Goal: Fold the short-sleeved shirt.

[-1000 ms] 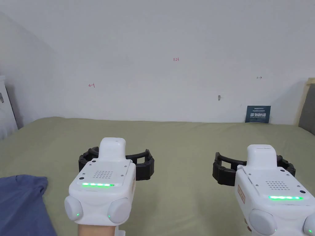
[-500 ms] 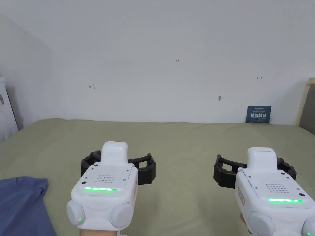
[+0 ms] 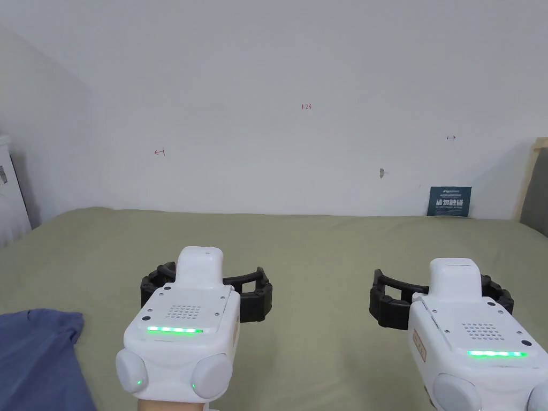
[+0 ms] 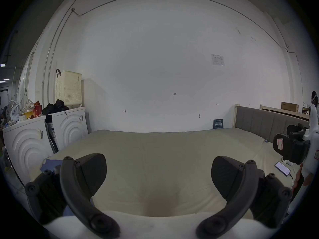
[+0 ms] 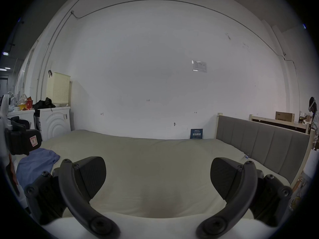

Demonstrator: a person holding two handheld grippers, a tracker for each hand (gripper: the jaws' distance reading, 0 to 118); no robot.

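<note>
A blue short-sleeved shirt (image 3: 37,356) lies crumpled at the near left of the olive-green bed (image 3: 316,241), and its blue cloth (image 5: 37,165) also appears at the left of the right gripper view. My left gripper (image 3: 206,289) hovers over the sheet to the right of the shirt, jaws wide apart and empty (image 4: 158,175). My right gripper (image 3: 441,299) hangs farther right at the same height, also open with nothing between its jaws (image 5: 158,175). Neither touches the shirt.
A white wall (image 3: 299,107) backs the bed, with a dark blue sign (image 3: 449,200) leaning on it. A grey headboard (image 5: 259,142) runs along the right side. White washing machines (image 4: 43,139) stand left of the bed. A phone (image 4: 282,168) lies on the bed's right edge.
Both grippers have sunk slightly in the picture and stay open. The shirt has not moved.
</note>
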